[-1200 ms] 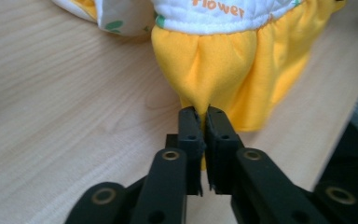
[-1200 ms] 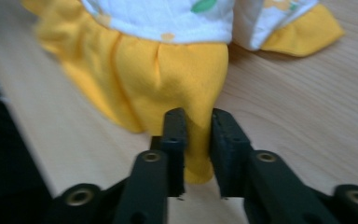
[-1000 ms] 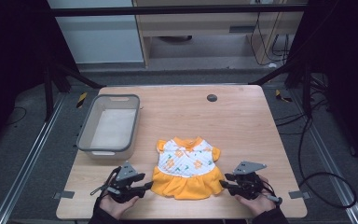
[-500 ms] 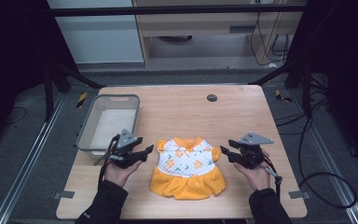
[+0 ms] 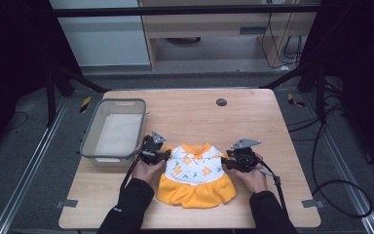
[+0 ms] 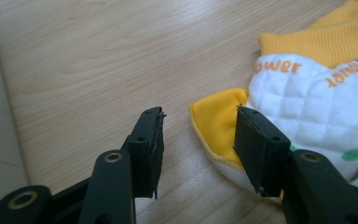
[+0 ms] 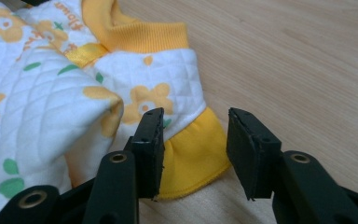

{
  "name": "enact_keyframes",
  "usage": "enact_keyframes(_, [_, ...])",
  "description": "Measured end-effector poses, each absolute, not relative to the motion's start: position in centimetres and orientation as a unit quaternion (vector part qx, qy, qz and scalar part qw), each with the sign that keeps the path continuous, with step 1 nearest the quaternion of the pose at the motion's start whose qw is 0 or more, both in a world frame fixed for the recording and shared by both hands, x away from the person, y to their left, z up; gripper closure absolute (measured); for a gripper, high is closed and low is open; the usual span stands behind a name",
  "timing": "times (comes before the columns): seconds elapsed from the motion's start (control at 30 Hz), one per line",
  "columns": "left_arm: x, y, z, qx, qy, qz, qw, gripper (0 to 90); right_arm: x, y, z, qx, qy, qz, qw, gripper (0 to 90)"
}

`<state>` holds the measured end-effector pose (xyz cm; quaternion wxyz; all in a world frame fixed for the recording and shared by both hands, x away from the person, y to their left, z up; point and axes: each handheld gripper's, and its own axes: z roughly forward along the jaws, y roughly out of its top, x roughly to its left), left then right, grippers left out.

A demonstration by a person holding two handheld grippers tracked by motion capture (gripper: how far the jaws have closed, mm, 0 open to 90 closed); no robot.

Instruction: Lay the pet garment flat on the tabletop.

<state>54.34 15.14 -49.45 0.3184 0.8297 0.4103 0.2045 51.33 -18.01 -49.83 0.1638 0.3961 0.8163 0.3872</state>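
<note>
The small dress lay flat on the wooden worktop, near the person's edge, with a white quilted top printed with orange flowers, an orange ribbed collar, short orange sleeves and a gathered orange skirt. It looked light, soft and floppy: a garment that would sag and fold wherever it was not supported, and would not slip much on rubbery pads. The sleeve cuffs, being doubled and stitched at the hem, seemed the firmest places to pinch, and taking both at once would probably keep the dress spread. The left tool stood at the dress's left sleeve, its jaws partly apart and having just been closing, with the orange cuff between them but not visibly pressed. The right tool stood at the right sleeve, its jaws likewise part-way open astride the cuff, with daylight beside the cloth, so nothing was gripped yet. A grey plastic bin sat just beyond the left hand, near the dress but apart from it. A pinch too shallow would likely catch one layer only.
</note>
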Motion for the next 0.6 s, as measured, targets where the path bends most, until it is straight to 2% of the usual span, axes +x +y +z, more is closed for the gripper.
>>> enact_keyframes(0.13, [54.3,15.5,-49.6,0.824,0.421,0.177,0.336,58.2,51.3,-17.8,-50.3,0.395,0.820,0.378,0.168,60.3])
enact_keyframes(0.2, [54.1,15.4,-49.6,0.824,0.418,0.176,0.338,62.4,51.1,-17.5,-50.2,0.397,0.821,0.373,0.170,64.7])
enact_keyframes(0.33, [53.6,14.7,-49.5,0.833,0.406,0.174,0.332,83.5,50.9,-17.0,-50.1,0.393,0.826,0.367,0.169,81.2])
enact_keyframes(0.37, [53.6,14.5,-49.4,0.835,0.405,0.176,0.328,85.9,50.9,-17.0,-50.1,0.394,0.827,0.366,0.166,83.3])
enact_keyframes(0.5, [53.5,14.8,-49.2,0.834,0.403,0.176,0.332,89.1,50.9,-17.2,-49.9,0.402,0.822,0.372,0.155,85.8])
enact_keyframes(0.6, [52.8,15.5,-47.8,0.818,0.401,0.186,0.368,89.5,50.6,-17.5,-48.9,0.395,0.815,0.388,0.173,85.8])
